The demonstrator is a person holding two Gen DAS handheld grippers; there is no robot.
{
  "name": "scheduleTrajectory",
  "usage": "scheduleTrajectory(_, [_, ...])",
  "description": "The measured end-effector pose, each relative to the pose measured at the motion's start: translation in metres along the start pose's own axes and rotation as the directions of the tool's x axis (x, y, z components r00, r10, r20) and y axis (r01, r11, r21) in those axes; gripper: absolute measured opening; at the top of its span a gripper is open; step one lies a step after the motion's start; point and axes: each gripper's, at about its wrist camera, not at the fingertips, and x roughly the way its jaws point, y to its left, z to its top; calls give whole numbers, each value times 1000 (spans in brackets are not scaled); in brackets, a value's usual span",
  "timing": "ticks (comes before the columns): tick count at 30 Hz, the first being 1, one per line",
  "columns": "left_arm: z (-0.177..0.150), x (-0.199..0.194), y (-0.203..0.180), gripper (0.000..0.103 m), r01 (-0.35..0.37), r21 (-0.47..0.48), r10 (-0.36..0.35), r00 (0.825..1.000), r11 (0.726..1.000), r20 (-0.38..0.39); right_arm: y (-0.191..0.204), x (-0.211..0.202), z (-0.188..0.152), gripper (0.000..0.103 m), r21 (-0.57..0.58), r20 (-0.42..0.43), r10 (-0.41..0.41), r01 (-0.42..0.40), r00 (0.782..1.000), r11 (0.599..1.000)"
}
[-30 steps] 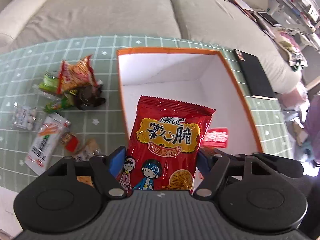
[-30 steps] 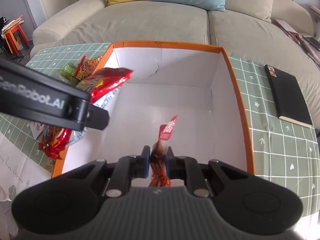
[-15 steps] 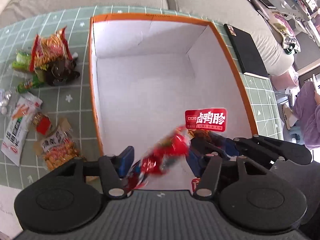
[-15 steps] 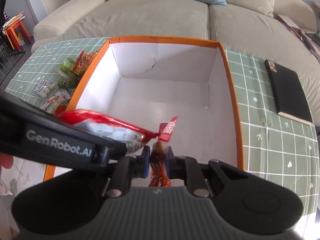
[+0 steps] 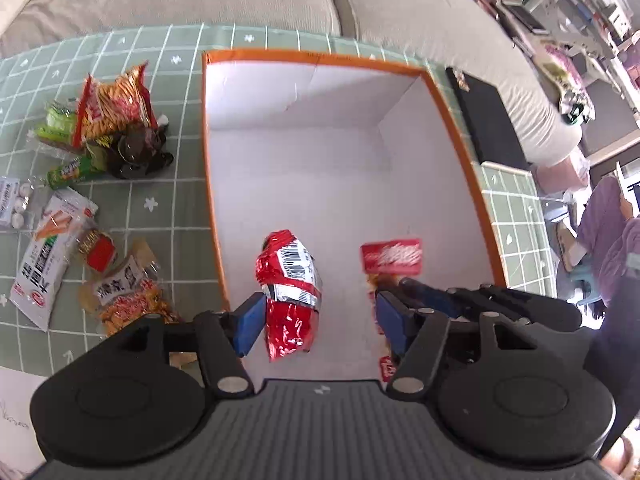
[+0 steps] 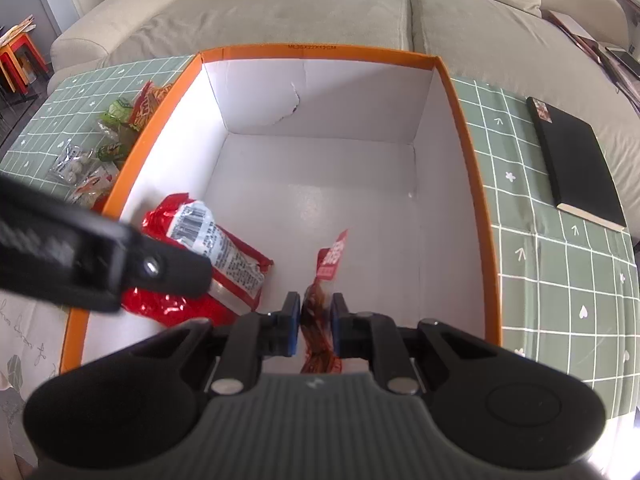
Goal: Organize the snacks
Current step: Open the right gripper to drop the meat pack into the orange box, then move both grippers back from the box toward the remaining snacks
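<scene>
An orange-rimmed box (image 5: 211, 160) with a white inside stands on the green grid cloth; it also shows in the right wrist view (image 6: 476, 184). My left gripper (image 5: 320, 318) is open above the box's near end. A red snack bag (image 5: 290, 292) lies barcode-up below it in the box's near left corner (image 6: 208, 264). My right gripper (image 6: 315, 324) is shut on a small red-topped clear packet (image 6: 324, 280) with brown food, held over the box's near part. That packet shows in the left wrist view (image 5: 392, 258).
Several loose snack packs (image 5: 100, 184) lie on the cloth left of the box. A black notebook (image 6: 576, 164) lies on the cloth to the right. A beige sofa (image 6: 320, 12) runs along the far side. A person in purple (image 5: 616, 248) sits at the far right.
My left gripper has opened and let go of the red snack bag, which dropped into the box's near left corner. My right gripper still holds its packet over the box.
</scene>
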Motion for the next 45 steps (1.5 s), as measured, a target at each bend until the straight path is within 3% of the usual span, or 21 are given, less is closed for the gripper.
scheduleTrajectory(10, [-1, -41, 15, 75, -29, 5, 28, 992, 1000, 121, 12, -13, 5, 21, -7, 18, -1, 1, 1000, 1000])
scheduleTrajectory(16, [-10, -47, 31, 81, -55, -19, 57, 991, 998, 118, 30, -23, 4, 38, -26, 2, -10, 10, 1000, 1000])
scheduleTrajectory(22, [-25, -62, 54, 87, -88, -69, 99, 981, 994, 164, 48, -48, 4, 63, -24, 39, -51, 52, 998, 998])
scheduleTrajectory(25, [-36, -71, 68, 87, -111, -92, 129, 966, 990, 223, 59, -65, 4, 64, -9, 92, -60, 61, 994, 998])
scheduleTrajectory(27, [-43, -80, 78, 87, -147, -92, 166, 951, 985, 262, 69, -78, 2, 70, 12, 146, -54, 53, 988, 999])
scheduleTrajectory(37, [-78, -119, 117, 87, -230, -43, 225, 871, 972, 437, 138, -117, -12, 72, 73, 370, -58, 33, 927, 997])
scheduleTrajectory(39, [-83, -121, 124, 87, -249, -10, 228, 868, 968, 442, 154, -118, -15, 72, 79, 402, -62, 32, 913, 996])
scheduleTrajectory(42, [-93, -121, 139, 87, -242, 38, 201, 877, 970, 437, 176, -115, -23, 72, 72, 452, -67, 38, 890, 997])
scheduleTrajectory(45, [-102, -117, 157, 87, -226, 44, 185, 881, 973, 435, 193, -104, -31, 72, 87, 467, -75, 38, 881, 995])
